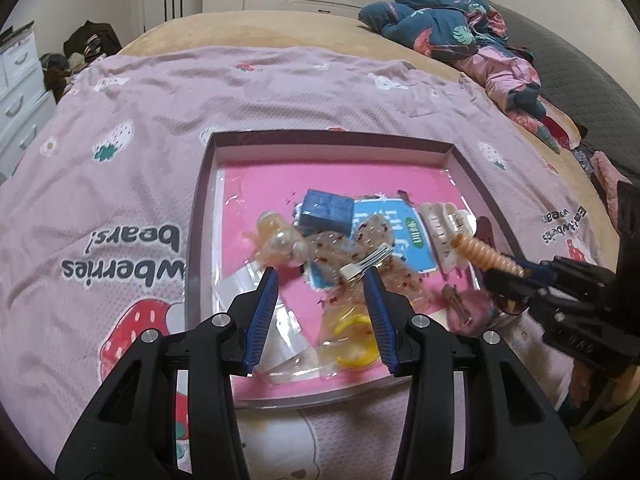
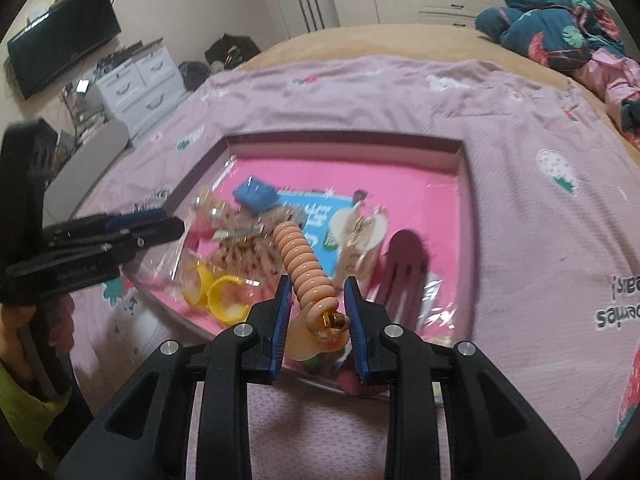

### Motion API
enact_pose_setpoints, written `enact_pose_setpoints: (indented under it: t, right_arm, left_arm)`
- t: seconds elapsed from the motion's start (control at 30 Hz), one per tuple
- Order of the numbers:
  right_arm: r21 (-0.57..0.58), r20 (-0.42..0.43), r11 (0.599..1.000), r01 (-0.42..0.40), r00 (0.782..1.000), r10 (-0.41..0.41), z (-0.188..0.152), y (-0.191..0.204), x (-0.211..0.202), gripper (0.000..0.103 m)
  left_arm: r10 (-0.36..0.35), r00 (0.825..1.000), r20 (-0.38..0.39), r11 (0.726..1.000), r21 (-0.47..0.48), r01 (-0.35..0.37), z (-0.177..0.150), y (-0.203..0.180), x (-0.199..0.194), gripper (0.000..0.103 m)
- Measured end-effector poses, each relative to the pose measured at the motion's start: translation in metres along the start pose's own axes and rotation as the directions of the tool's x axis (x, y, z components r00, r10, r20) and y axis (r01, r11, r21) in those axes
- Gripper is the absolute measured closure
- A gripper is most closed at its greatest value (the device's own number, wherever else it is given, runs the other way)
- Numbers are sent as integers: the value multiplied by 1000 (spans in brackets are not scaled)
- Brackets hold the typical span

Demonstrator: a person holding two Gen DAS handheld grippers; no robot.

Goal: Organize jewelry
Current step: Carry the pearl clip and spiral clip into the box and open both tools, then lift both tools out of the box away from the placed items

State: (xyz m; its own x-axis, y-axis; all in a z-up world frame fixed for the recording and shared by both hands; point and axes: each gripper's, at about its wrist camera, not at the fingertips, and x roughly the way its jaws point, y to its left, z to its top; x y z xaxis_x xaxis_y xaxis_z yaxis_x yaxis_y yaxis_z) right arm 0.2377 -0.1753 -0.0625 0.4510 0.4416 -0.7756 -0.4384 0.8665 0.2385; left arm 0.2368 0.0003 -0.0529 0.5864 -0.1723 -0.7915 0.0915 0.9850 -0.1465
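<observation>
A shallow box with a pink floor (image 1: pixel 256 184) (image 2: pixel 424 176) lies on the bed and holds a heap of hair accessories. My right gripper (image 2: pixel 316 284) (image 1: pixel 516 270) is shut on a peach spiral hair tie (image 2: pixel 302 264) (image 1: pixel 486 256) and holds it above the box's right part. My left gripper (image 1: pixel 322 276) (image 2: pixel 160 220) is open and empty, low over the box's near middle. Beneath it lie a metal clip (image 1: pixel 366 262), yellow rings in a clear bag (image 1: pixel 356 340) (image 2: pixel 224 294), a blue block (image 1: pixel 328 210) (image 2: pixel 256 194) and a cream claw clip (image 1: pixel 444 226) (image 2: pixel 360 232).
A pink strawberry-print blanket (image 1: pixel 120 184) covers the bed around the box. Crumpled dark floral bedding (image 1: pixel 440 16) lies at the far right. A white drawer unit (image 2: pixel 140 84) and a wall screen (image 2: pixel 60 40) stand to the left. A dark red comb (image 2: pixel 404 264) lies in the box.
</observation>
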Motion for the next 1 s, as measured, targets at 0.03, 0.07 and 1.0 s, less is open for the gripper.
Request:
enact_pose_setpoints:
  t: [0.03, 0.07, 1.0]
  right_arm:
    - [-13, -13, 1000, 0, 1000, 0, -2, 4, 4, 77]
    - [-21, -20, 1000, 0, 1000, 0, -3, 6, 7, 77]
    - [-46, -11, 998, 31, 999, -31, -14, 22, -15, 48]
  left_arm:
    - [2, 1000, -2, 1000, -3, -2, -1, 1, 0, 67]
    - [5, 1000, -5, 1000, -8, -6, -2, 4, 0, 67]
    - [6, 1000, -25, 1000, -22, -7, -16, 8, -24, 50]
